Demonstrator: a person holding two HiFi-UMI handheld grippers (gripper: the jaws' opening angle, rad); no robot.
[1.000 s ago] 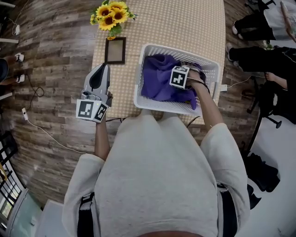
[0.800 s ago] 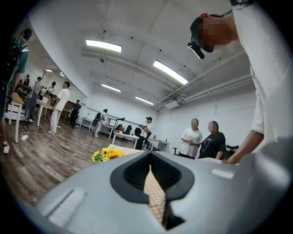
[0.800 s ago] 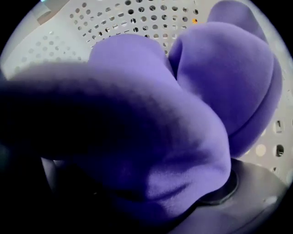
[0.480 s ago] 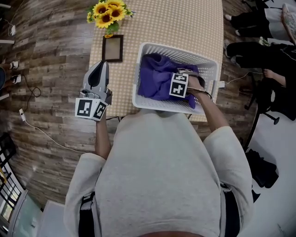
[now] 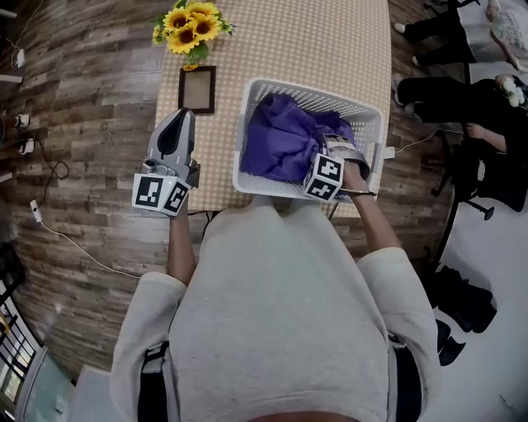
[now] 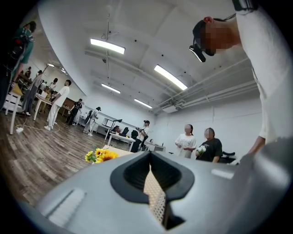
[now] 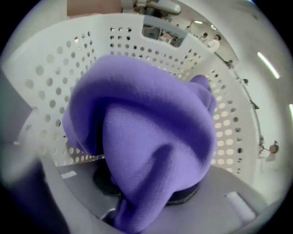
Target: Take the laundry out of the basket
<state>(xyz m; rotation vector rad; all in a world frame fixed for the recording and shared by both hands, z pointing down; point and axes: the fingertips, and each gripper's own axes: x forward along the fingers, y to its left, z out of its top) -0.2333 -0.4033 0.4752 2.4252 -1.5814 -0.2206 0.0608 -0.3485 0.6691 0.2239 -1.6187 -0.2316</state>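
— What is the right gripper [image 5: 334, 152] doing in there?

— It is pointing steeply down into the white laundry basket [image 5: 244, 136]. Its jaws have just been closing on the purple garment [image 5: 285, 140]. A thick fold of the knit is bunching up between them, so it is clamping the cloth.

— And where is the garment sitting?

— Inside the basket, heaped against the far and left walls. The pinched part is rising toward the near right corner, where the gripper is working.

— What about the other hand?

— The left gripper [image 5: 182, 124] is lying level over the near left part of the table [image 5: 330, 41], just beside the basket but apart from it. I cannot tell whether it is resting on the tabletop. Its jaws are pressing together with nothing between them, and only a sliver of the checked tablecloth is showing through.

— Which way is it pointing?

— Toward the small dark picture frame [image 5: 198, 89] lying flat on the cloth, with the sunflowers [image 5: 188, 21] beyond it at the far left corner.

— And the basket itself?

— It is standing on the near right part of the table, directly in front of the person [image 5: 280, 313] in the pale sweatshirt who is holding both grippers.

— Anyone else about?

— Onlookers in dark clothes [image 5: 462, 95] are sitting off to the right, beside the table, on the wooden floor [image 5: 82, 124].
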